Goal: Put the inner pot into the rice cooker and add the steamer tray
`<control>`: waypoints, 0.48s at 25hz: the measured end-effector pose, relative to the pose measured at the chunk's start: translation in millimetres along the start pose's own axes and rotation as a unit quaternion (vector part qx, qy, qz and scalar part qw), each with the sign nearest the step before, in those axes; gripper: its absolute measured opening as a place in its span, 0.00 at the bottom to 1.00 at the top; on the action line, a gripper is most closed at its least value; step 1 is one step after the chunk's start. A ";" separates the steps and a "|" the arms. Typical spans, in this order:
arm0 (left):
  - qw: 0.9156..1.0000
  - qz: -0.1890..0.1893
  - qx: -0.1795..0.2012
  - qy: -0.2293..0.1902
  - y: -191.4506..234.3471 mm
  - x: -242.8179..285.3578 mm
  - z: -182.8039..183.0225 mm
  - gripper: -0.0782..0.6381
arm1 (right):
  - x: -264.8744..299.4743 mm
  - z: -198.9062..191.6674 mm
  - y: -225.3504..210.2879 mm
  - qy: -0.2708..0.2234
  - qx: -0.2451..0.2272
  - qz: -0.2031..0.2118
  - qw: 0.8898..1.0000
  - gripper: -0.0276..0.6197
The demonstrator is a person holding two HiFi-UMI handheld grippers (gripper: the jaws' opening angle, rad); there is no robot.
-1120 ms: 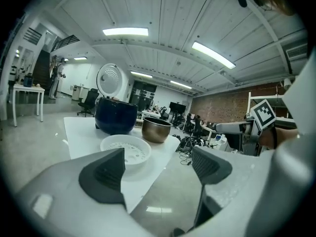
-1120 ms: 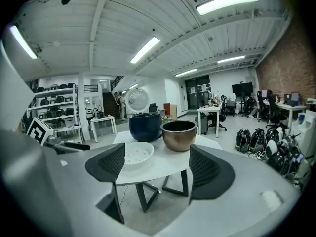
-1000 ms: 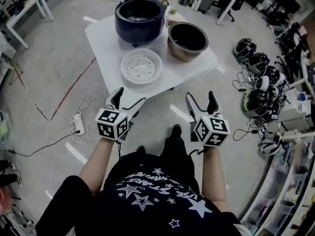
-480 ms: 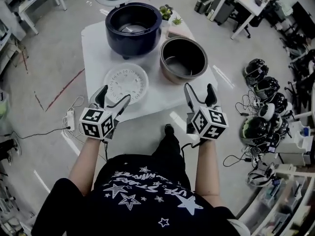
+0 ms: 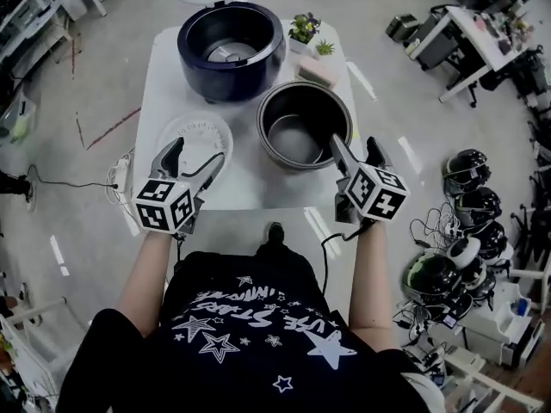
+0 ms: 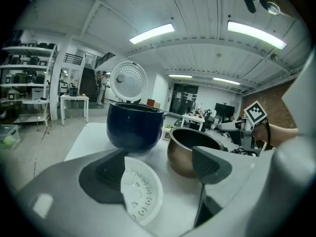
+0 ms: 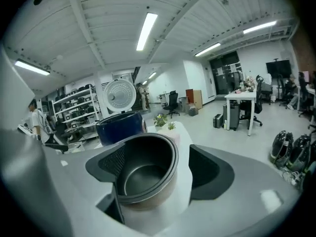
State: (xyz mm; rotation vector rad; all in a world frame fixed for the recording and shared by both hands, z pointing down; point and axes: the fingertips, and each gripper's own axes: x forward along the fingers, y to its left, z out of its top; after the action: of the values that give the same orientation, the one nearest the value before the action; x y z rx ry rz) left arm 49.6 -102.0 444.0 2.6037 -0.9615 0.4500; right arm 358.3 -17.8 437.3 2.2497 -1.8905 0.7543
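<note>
The fingers of my right gripper (image 7: 158, 168) stand spread wide and pinch nothing. The inner pot (image 7: 143, 179) sits framed between them, its near rim just at the left pad, though I cannot tell whether that pad touches it. The fingers of my left gripper (image 6: 158, 171) are spread as well and empty, with the steamer tray (image 6: 143, 194) lying flat on the table (image 5: 245, 188) in the gap between them.

Over the last second both grippers have come forward from the floor side of the table. A second ago they hung short of its near edge. Now the right one is at the pot's near right rim and the left one is over the tray's near edge.

The pot stands on the table to the right, near me and not yet in the rice cooker (image 5: 231, 37). The cooker stands open at the far left, its cavity bare.

I judge that the approach is done and the grasp on the pot's rim comes next. The tray has to wait until the pot is seated.
</note>
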 end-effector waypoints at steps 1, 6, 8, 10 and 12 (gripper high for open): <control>1.000 0.008 -0.005 0.000 -2.6 4.4 -0.2 0.70 | 10.6 -0.3 -5.4 0.015 -0.006 0.008 1.000 0.68; 0.998 0.050 -0.032 -0.007 -9.9 20.2 -3.0 0.70 | 59.1 -7.3 -24.5 0.086 -0.039 0.038 0.995 0.63; 0.997 0.067 -0.043 -0.010 -11.0 25.1 -4.9 0.70 | 75.0 -10.5 -26.1 0.112 -0.044 0.057 0.991 0.61; 0.995 0.078 -0.054 -0.014 -11.9 29.5 -6.0 0.70 | 85.9 -12.6 -25.5 0.136 -0.056 0.071 0.987 0.58; 0.994 0.084 -0.064 -0.017 -12.3 33.8 -4.9 0.70 | 93.0 -17.2 -23.3 0.162 -0.057 0.085 0.981 0.55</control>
State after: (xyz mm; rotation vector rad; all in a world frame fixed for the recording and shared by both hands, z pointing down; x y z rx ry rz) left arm 81.4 -110.2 459.5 2.4337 -1.1870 0.3732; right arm 384.7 -89.2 498.0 1.7871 -1.9239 0.9429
